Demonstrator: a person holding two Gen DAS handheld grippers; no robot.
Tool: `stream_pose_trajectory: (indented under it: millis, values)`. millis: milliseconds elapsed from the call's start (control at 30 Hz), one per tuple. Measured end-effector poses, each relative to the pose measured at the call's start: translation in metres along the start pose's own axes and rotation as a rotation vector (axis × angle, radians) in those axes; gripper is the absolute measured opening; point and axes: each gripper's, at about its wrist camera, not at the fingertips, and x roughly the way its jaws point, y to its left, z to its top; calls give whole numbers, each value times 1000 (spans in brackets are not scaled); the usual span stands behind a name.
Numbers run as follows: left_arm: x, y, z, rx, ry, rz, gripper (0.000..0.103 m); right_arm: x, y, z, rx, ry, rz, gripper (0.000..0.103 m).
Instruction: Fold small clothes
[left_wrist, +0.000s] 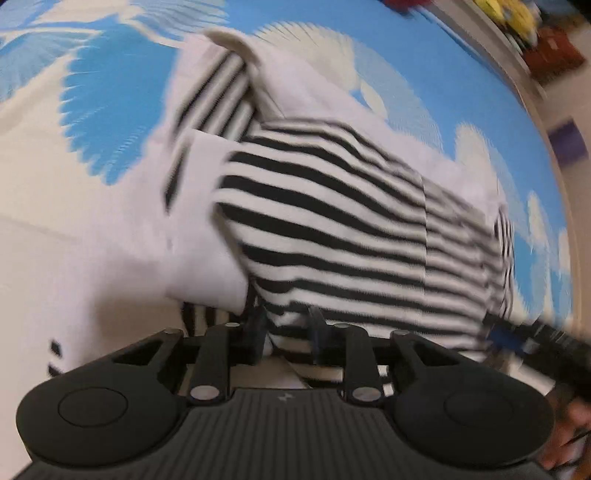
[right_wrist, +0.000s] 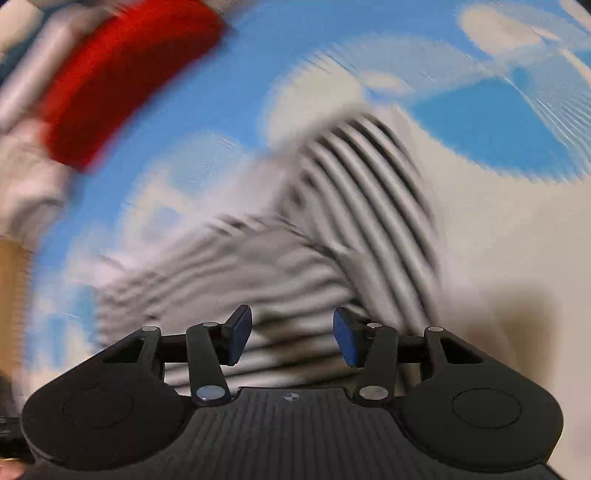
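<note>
Striped garment (left_wrist: 332, 229) lies on blue-and-white sheet (left_wrist: 461, 85); left gripper (left_wrist: 288, 332) jaws pinch its hem, right gripper (right_wrist: 291, 339) jaws apart.

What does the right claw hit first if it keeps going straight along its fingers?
Most likely the striped garment: it lies right ahead of the open right claw. Blur hides the gap.
</note>
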Motion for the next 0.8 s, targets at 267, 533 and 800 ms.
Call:
stream_pose_trajectory:
  millis: [267,533,800]
  values:
    - [-53,-1,12,-26,-308,-80,29,-24,5,6,-14,-133,131,51]
    - [-24,12,16,4,-182,118,25,1,3,5,-6,-21,-17,50]
    - [-23,-25,-4,237,-53,-31,49,1,8,9,8,-20,9,50]
